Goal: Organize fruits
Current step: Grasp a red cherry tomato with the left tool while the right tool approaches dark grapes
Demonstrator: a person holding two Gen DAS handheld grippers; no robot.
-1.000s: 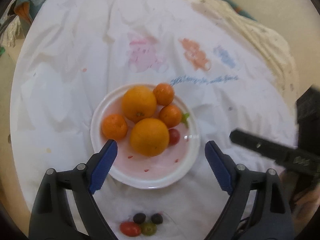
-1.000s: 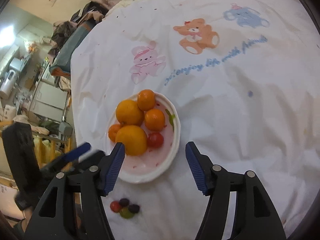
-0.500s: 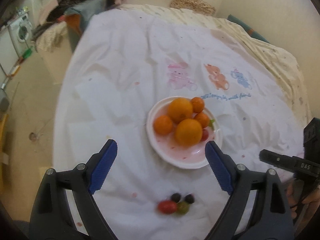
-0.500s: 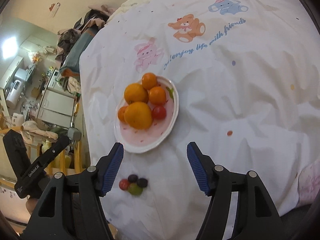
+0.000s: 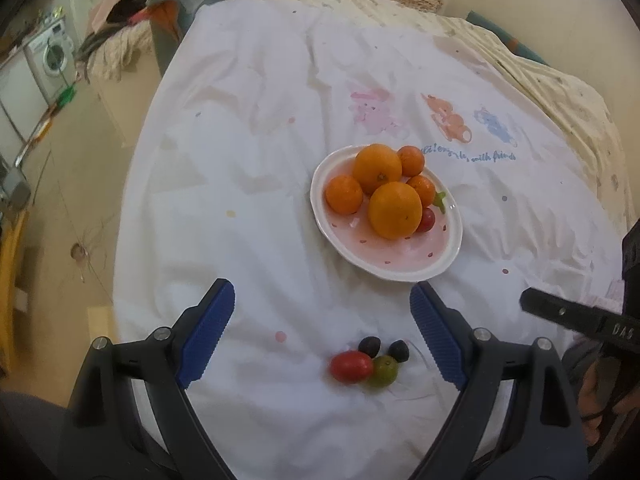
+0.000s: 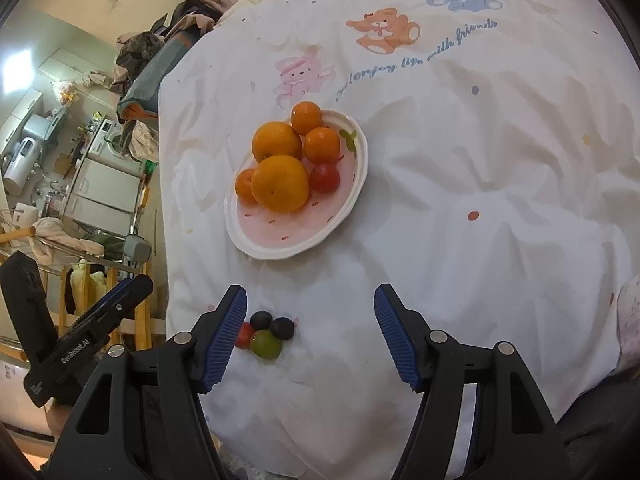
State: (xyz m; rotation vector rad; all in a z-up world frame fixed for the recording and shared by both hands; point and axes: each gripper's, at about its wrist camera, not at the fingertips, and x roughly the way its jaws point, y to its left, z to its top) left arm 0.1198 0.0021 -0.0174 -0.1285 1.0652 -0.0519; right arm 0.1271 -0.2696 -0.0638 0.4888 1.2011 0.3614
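A white and pink plate [image 5: 400, 268] [image 6: 280, 240] on the white bedsheet holds several oranges, among them a big orange [image 5: 395, 210] [image 6: 280, 189], and a red tomato [image 5: 426, 220] [image 6: 324, 177]. Nearer me lie a red tomato [image 5: 350, 366] [image 6: 243, 335], a green fruit [image 5: 385, 370] [image 6: 265, 344] and two dark fruits [image 5: 369, 346] [image 6: 261, 320], close together on the sheet. My left gripper [image 5: 322, 336] is open and empty above the sheet, short of the small fruits. My right gripper [image 6: 310, 336] is open and empty, its left finger beside the small fruits.
The sheet [image 6: 480, 160] has printed bears and text beyond the plate. The bed's left edge drops to a cluttered floor with a washing machine [image 5: 52, 56] and clothes [image 6: 160, 52]. The other gripper shows at each view's side [image 5: 580, 320] [image 6: 80, 340].
Both grippers have pulled back and up from the plate, so the plate looks smaller and the small fruits sit farther up in view. Both jaws stay open.
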